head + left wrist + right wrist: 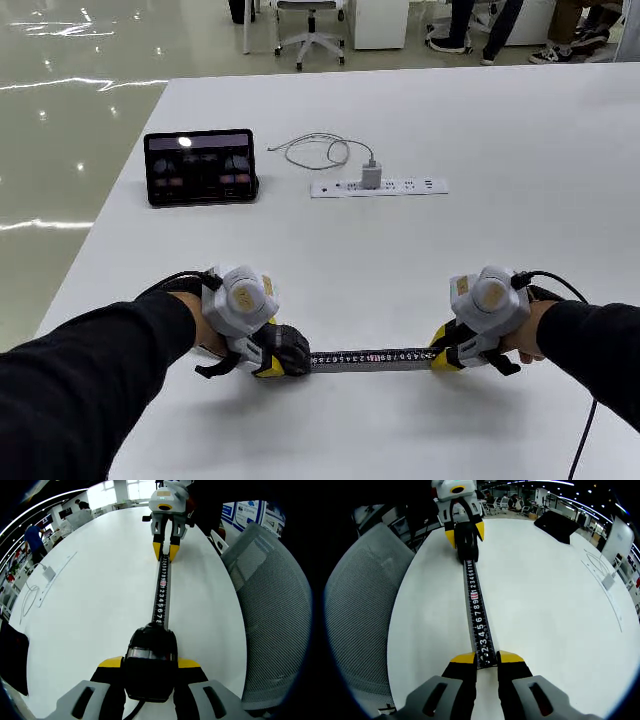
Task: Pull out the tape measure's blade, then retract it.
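A black tape measure case (287, 349) (150, 661) sits clamped in my left gripper (268, 362) (150, 663), low at the table's near edge. Its dark numbered blade (371, 358) (162, 592) (476, 612) runs out flat over the white table (420, 250) to my right gripper (442, 360) (485, 658), which is shut on the blade's tip. In the left gripper view the right gripper (166, 552) appears at the blade's far end. The right gripper view shows the left gripper (464, 534) holding the case (465, 542) at the far end.
A dark tablet (200, 166) lies at the table's left. A white power strip (378, 186) with a plugged charger and coiled cable (312, 150) lies mid-table. A grey mesh chair (272, 610) (360, 595) stands beside the table. People and chairs are far behind.
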A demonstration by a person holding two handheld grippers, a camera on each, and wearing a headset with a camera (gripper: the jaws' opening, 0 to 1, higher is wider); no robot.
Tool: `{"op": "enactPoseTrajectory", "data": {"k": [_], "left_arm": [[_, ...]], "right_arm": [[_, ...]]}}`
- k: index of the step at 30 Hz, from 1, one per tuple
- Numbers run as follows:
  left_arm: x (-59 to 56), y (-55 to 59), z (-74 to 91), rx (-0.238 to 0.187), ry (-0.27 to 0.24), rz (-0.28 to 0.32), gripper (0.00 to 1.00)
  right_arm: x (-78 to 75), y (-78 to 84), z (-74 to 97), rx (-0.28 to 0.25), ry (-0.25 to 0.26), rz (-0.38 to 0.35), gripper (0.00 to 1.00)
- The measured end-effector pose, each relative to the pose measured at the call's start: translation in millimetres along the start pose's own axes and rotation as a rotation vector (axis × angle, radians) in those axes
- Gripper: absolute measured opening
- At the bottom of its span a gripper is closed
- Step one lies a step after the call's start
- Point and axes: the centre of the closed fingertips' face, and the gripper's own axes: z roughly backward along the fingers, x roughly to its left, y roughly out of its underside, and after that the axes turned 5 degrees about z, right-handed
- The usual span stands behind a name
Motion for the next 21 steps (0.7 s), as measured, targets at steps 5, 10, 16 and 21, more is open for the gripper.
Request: {"op": "enactPoseTrajectory", "data": {"k": [5,10,16,21], "left_arm": [[-0.1,-0.1,-0.1,0.000,-0.001,0.002,0.33],[-0.1,-0.2,-0.2,0.001,-0.001,0.002,0.33],[-0.2,-0.1,-0.3,0.002,-0.003,0.002,0.33],[-0.4,-0.1,-0.3,0.000,-0.005,0.002,0.33]], "right_arm": [[0.2,2.2,1.6,-0.003,0.005,-0.002,0.11],[-0.4,6.3,4.2,-0.004,0.007,-0.015,0.10],[-0.8,12.6,7.7,0.001,0.011,-0.021,0.11],[-0.7,18.2,10.9,0.007,0.013,-0.022,0.11]]}}
